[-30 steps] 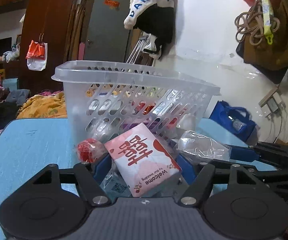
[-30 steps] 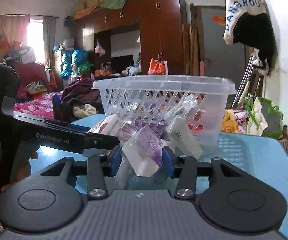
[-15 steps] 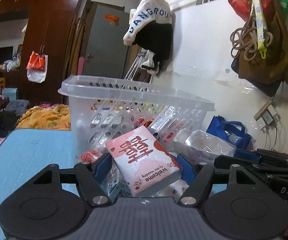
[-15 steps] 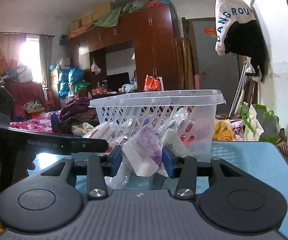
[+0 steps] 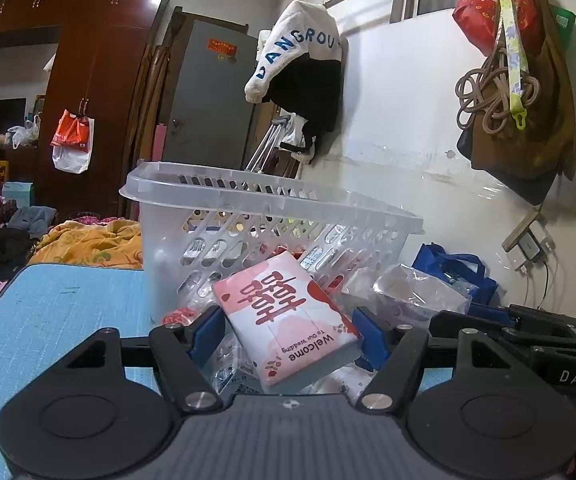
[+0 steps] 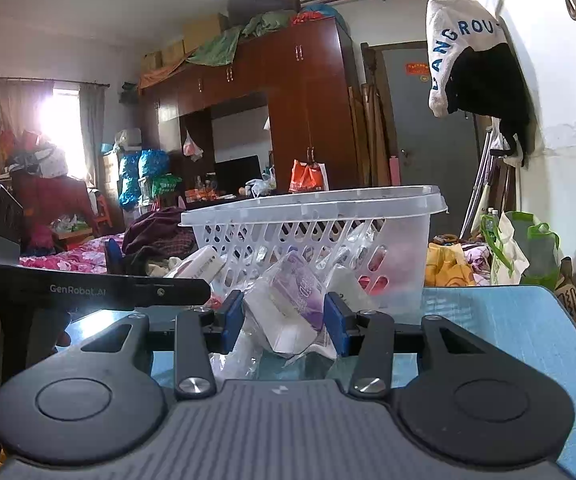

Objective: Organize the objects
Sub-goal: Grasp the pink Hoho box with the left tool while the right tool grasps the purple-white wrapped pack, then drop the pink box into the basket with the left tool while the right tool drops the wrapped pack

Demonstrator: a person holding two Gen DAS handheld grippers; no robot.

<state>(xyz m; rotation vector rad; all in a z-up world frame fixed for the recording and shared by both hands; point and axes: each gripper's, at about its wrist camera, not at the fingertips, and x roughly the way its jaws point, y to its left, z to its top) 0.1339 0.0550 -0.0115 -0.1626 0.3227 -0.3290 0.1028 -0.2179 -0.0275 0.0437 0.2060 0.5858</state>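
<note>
Both grippers have risen since a second ago; basket (image 5: 272, 216) rim now sits lower in each view. Left gripper (image 5: 286, 330) jaws pinch pink tissue pack (image 5: 288, 320), frame centre. Right gripper (image 6: 284, 320) jaws pinch purple packet (image 6: 288, 308), lower centre. Lift toward basket likely; neither item is over the rim yet, blue counter (image 5: 56, 304) below.

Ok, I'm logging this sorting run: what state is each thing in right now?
left hand-held gripper: shut on pink tissue pack
pink tissue pack: held, tilted
right hand-held gripper: shut on purple packet
purple packet: held, tilted
basket: upright, partly filled
</note>
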